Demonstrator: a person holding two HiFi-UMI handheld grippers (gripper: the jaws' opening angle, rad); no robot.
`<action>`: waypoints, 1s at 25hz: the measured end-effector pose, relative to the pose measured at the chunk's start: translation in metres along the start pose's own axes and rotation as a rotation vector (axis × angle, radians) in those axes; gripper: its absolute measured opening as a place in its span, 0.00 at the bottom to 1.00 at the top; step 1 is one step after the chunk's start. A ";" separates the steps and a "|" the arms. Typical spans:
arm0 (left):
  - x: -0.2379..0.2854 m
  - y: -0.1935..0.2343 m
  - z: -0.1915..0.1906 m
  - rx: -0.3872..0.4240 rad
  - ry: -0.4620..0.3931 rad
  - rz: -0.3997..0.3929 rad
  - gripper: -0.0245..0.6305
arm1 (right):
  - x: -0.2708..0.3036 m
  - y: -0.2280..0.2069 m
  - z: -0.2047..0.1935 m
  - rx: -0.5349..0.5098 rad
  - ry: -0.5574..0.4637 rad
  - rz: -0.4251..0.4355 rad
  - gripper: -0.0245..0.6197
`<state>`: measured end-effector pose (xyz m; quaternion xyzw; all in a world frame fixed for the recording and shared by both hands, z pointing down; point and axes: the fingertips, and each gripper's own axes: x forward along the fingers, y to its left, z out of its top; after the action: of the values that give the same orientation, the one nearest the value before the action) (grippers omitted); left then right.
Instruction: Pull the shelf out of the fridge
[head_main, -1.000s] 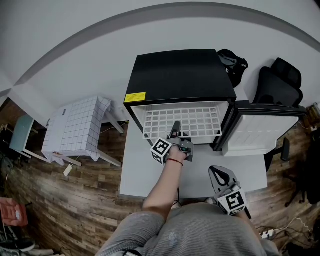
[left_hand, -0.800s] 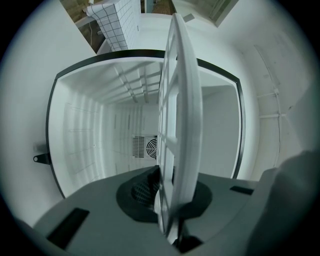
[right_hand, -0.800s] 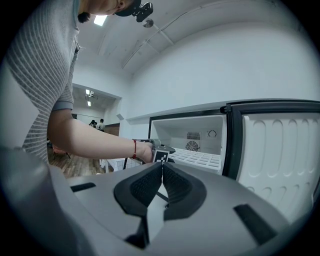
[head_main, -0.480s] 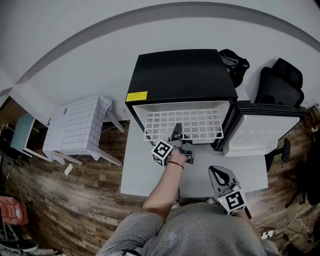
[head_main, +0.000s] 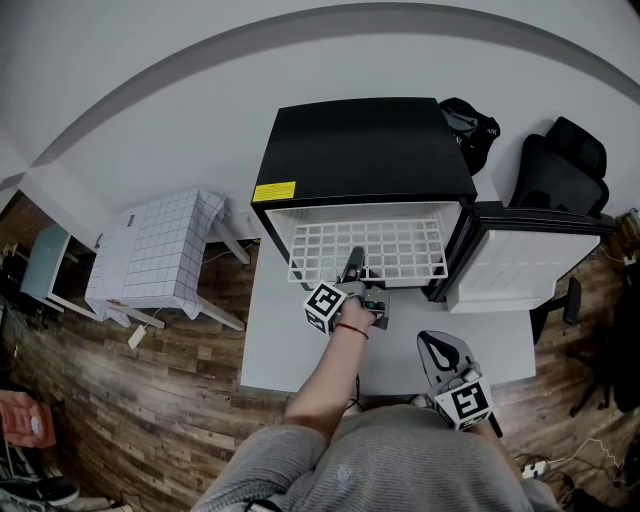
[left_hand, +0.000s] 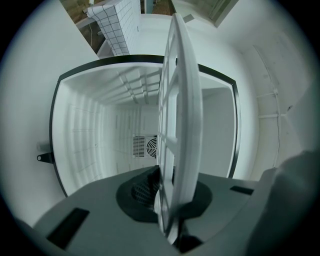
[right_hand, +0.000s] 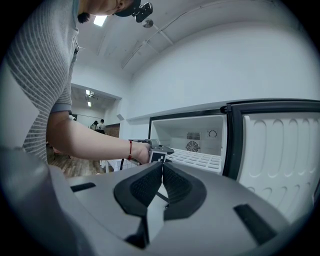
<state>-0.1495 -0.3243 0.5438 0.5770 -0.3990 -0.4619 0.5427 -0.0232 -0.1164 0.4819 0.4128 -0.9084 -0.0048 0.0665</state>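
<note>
A black mini fridge (head_main: 360, 145) stands on a white table, its door (head_main: 520, 265) swung open to the right. The white wire shelf (head_main: 400, 245) sticks partway out of the fridge's front. My left gripper (head_main: 352, 265) is shut on the shelf's front edge near its middle. In the left gripper view the shelf (left_hand: 180, 115) runs edge-on between the jaws of the left gripper (left_hand: 167, 202) into the white interior. My right gripper (head_main: 438, 348) hangs low at the right, shut and empty. The right gripper (right_hand: 161, 182) has its pads touching; the shelf (right_hand: 197, 160) lies beyond.
The white table (head_main: 285, 345) extends in front of the fridge. A small table with a checked cloth (head_main: 160, 255) stands to the left. A black office chair (head_main: 560, 160) and a dark bag (head_main: 465, 125) sit behind the door at the right. Wooden floor surrounds.
My left gripper and the shelf have shifted slightly toward me, out of the fridge. The right gripper has stayed still.
</note>
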 end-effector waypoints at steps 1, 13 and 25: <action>0.000 0.000 0.000 0.001 -0.001 0.000 0.09 | 0.000 0.000 0.000 -0.001 -0.001 0.000 0.06; -0.002 0.000 0.000 -0.001 -0.003 0.008 0.09 | 0.000 0.000 -0.001 0.004 0.001 0.003 0.06; -0.009 0.000 -0.004 -0.004 0.001 0.013 0.09 | 0.006 0.001 -0.001 0.005 0.001 0.021 0.06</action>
<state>-0.1476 -0.3142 0.5446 0.5736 -0.4015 -0.4589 0.5470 -0.0278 -0.1197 0.4836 0.4034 -0.9126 -0.0018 0.0660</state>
